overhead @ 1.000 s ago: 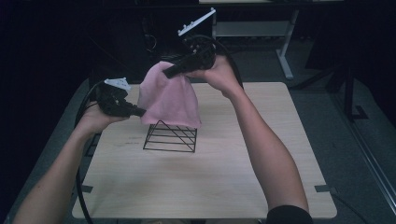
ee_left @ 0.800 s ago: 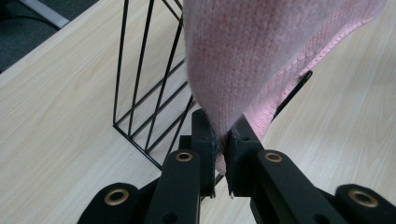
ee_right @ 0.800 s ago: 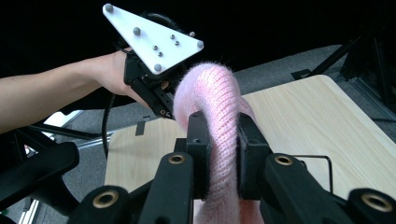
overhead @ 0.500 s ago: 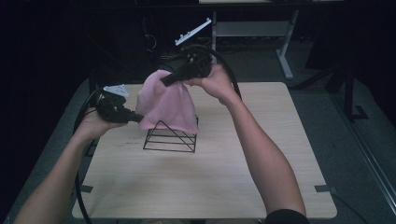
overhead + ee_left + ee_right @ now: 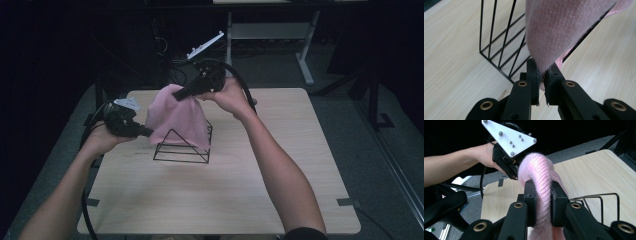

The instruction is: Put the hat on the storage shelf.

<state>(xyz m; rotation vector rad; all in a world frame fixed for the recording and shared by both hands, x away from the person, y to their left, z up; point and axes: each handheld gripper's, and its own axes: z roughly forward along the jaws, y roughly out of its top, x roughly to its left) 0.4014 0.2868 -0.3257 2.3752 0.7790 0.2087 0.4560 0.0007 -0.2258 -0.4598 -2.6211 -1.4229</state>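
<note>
One pink cloth [image 5: 176, 117], one black wire rack [image 5: 182, 150], two grippers, one table [image 5: 280, 185]

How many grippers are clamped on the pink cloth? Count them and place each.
2. The left gripper pinches the pink cloth at its lower left edge; the right gripper grips its top, above the black wire rack.

Far side of the wire rack [image 5: 182, 147] behind pink cloth [image 5: 176, 117].

A light wooden table [image 5: 260, 200] carries a black wire rack [image 5: 182, 150], standing left of the table's middle and toward its far edge; strips of dark tape [image 5: 346, 202] mark its near corners
</note>
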